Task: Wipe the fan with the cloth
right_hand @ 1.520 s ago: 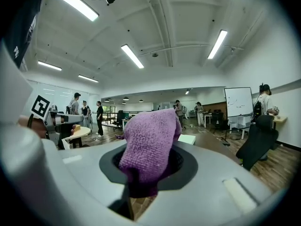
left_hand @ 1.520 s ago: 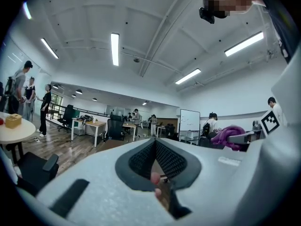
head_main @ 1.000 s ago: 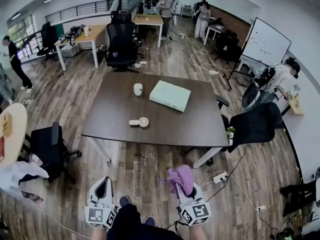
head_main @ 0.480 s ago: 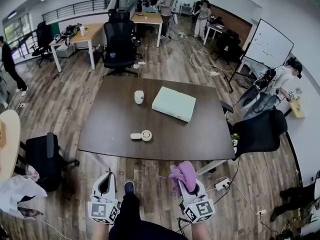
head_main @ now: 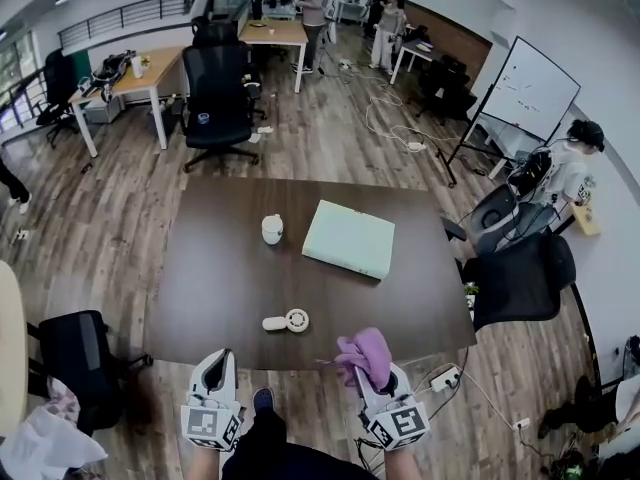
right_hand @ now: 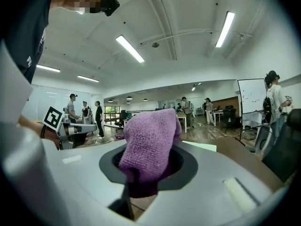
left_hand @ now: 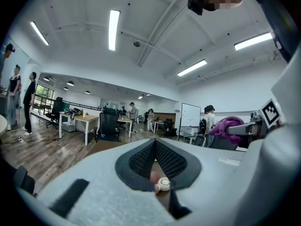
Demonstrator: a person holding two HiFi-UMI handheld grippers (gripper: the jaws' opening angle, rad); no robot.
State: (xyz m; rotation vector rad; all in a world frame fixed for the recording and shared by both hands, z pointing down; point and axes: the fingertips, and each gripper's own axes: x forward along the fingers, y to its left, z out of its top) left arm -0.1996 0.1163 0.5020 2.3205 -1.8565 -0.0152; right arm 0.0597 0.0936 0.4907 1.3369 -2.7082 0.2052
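A small white fan (head_main: 293, 320) lies flat on the dark brown table (head_main: 220, 278) near its front edge, its handle pointing left. Past the shut jaws in the left gripper view, the fan (left_hand: 163, 184) shows as a small white disc. My left gripper (head_main: 222, 362) is shut and holds nothing, just short of the table edge, left of the fan. My right gripper (head_main: 373, 370) is shut on a purple cloth (head_main: 364, 354), which bunches up over the table's edge to the right of the fan. In the right gripper view the cloth (right_hand: 150, 142) fills the jaws and hides the fingertips.
A white cup (head_main: 272, 229) and a pale green box (head_main: 349, 238) stand farther back on the table. Black office chairs sit at the far side (head_main: 215, 93), the right (head_main: 520, 278) and the near left (head_main: 70, 353). A whiteboard (head_main: 530, 88) and several people are beyond.
Both grippers have moved forward from open floor up to the table's near edge. The fan and table now lie much closer. The cloth stays clamped in the right gripper.
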